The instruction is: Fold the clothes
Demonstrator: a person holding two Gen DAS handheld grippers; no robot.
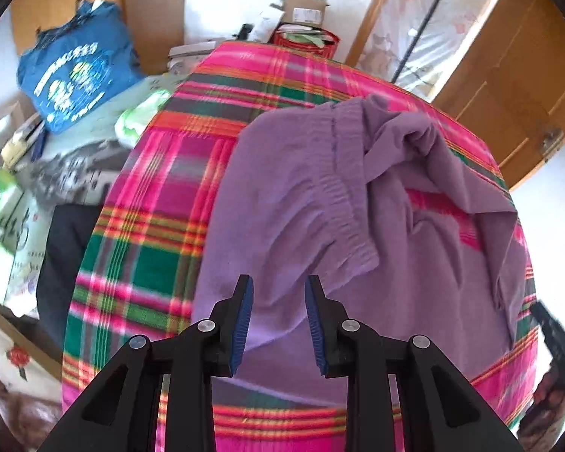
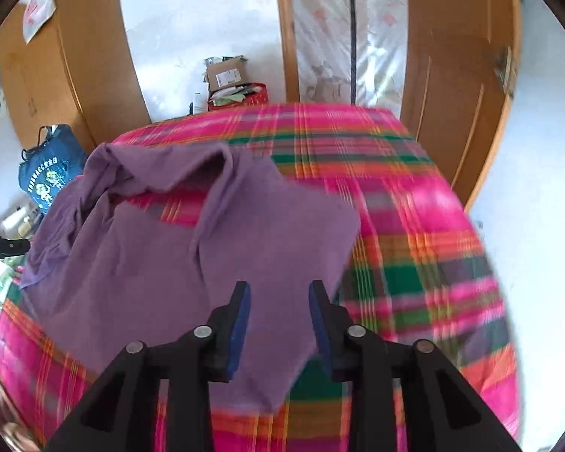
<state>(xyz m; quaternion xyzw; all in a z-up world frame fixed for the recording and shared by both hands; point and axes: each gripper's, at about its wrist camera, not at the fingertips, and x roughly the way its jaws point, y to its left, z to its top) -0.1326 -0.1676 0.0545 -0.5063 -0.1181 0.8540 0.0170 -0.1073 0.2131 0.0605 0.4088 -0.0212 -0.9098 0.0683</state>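
Sweater is lying rumpled on the plaid blanket, purple knit, one ribbed-cuff sleeve thrown across the body and a bunched hump at the far end. Left tool and right tool both hover over its near edge, spread apart, gripping nothing. It's not a tidy fold as it lies; I'd guess the smart thing is pinching single layers at the near hem corners, not the whole wad, and pulling flat. Plenty of bare blanket on the right side. Left edge is crowded: blue bag and clutter just off it.
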